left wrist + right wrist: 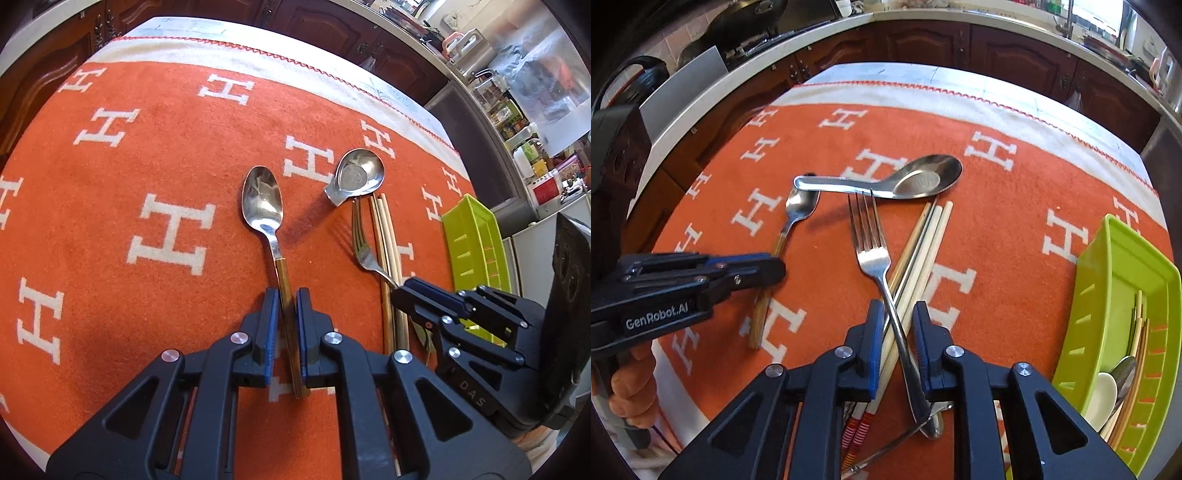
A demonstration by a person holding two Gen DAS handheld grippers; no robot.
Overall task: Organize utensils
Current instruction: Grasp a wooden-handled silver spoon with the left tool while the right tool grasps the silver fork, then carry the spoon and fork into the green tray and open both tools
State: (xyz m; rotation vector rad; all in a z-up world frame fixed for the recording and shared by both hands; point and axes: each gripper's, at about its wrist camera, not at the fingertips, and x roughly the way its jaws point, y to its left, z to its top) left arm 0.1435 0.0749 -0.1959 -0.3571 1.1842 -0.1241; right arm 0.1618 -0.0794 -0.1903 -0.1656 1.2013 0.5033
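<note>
A steel spoon with a wooden handle (pixel 263 206) (pixel 798 210) lies on the orange cloth. My left gripper (pixel 287 295) (pixel 775 266) straddles its handle, jaws narrowly apart, not clamped. A steel fork (pixel 871 254) (pixel 364 251) lies across pale chopsticks (pixel 923 251) (pixel 388 258). My right gripper (pixel 895 314) (pixel 397 291) is open around the fork handle and chopsticks. A flat steel soup spoon (pixel 923 179) (pixel 360 175) lies beyond the fork tines. A green basket (pixel 1115 280) (pixel 476 240) at the right holds several utensils.
The orange cloth with white H letters (pixel 960 122) covers the table. Dark wooden cabinets and a counter (pixel 923 40) run behind the table. A wire utensil (pixel 886 450) lies under my right gripper near the table's front edge.
</note>
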